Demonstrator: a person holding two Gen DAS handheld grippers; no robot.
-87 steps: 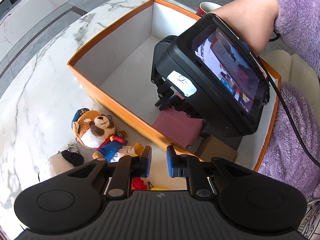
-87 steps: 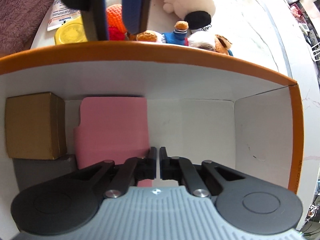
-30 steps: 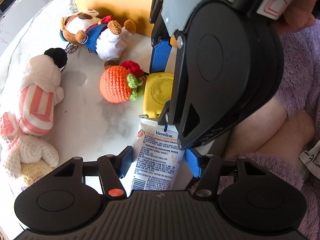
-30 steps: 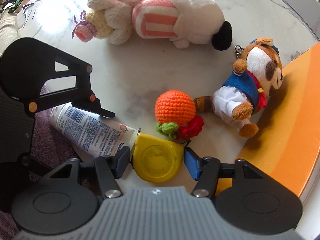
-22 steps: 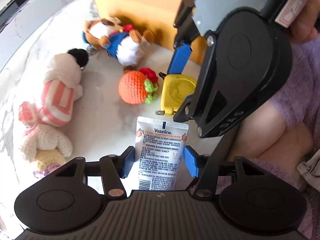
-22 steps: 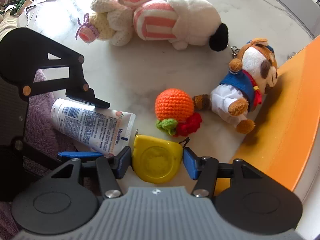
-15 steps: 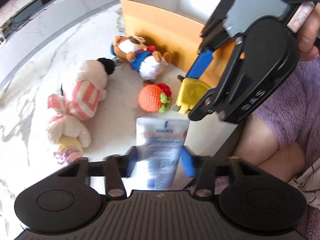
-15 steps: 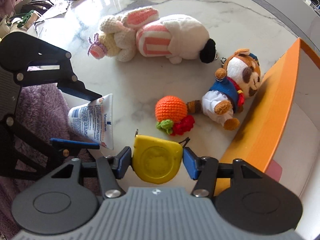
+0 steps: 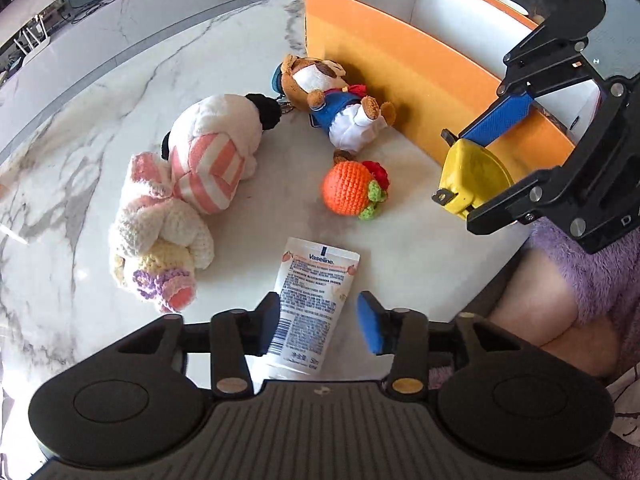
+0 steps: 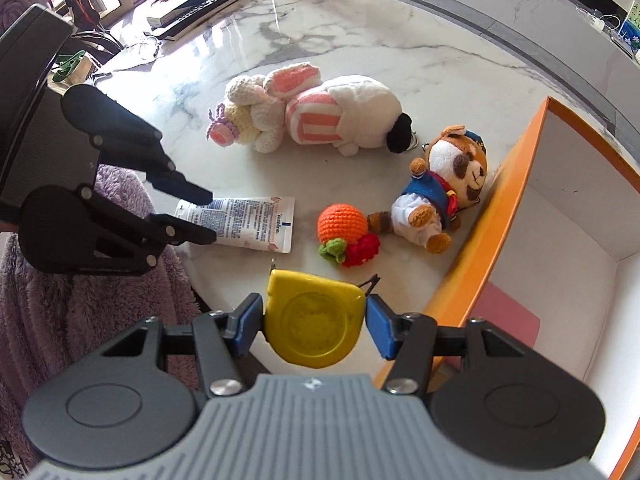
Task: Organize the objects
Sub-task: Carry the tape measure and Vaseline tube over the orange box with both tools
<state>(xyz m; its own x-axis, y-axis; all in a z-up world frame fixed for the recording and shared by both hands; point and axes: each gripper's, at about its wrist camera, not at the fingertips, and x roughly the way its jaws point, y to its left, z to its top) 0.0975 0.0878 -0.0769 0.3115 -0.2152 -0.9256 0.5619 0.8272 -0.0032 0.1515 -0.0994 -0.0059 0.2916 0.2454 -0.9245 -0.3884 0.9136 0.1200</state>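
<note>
My right gripper (image 10: 315, 322) is shut on a yellow tape measure (image 10: 314, 322) and holds it above the table edge, next to the orange box (image 10: 516, 208); it shows in the left wrist view (image 9: 472, 178) too. My left gripper (image 9: 320, 322) is open around a white Vaseline tube (image 9: 312, 300), which lies flat on the marble (image 10: 248, 220). The tube touches the left finger; the right finger stands apart from it.
On the marble table (image 9: 100, 92) lie a crochet orange (image 9: 348, 188), a sailor bear plush (image 9: 336, 100), a striped white plush (image 9: 216, 148) and a crochet bunny (image 9: 156, 248). A pink item (image 10: 508, 320) lies in the box. A remote (image 10: 200, 4) lies far back.
My right gripper has closed on the tape measure and lifted it off the table toward the box. My left gripper has pulled back and up; the tube stays between its open fingers.
</note>
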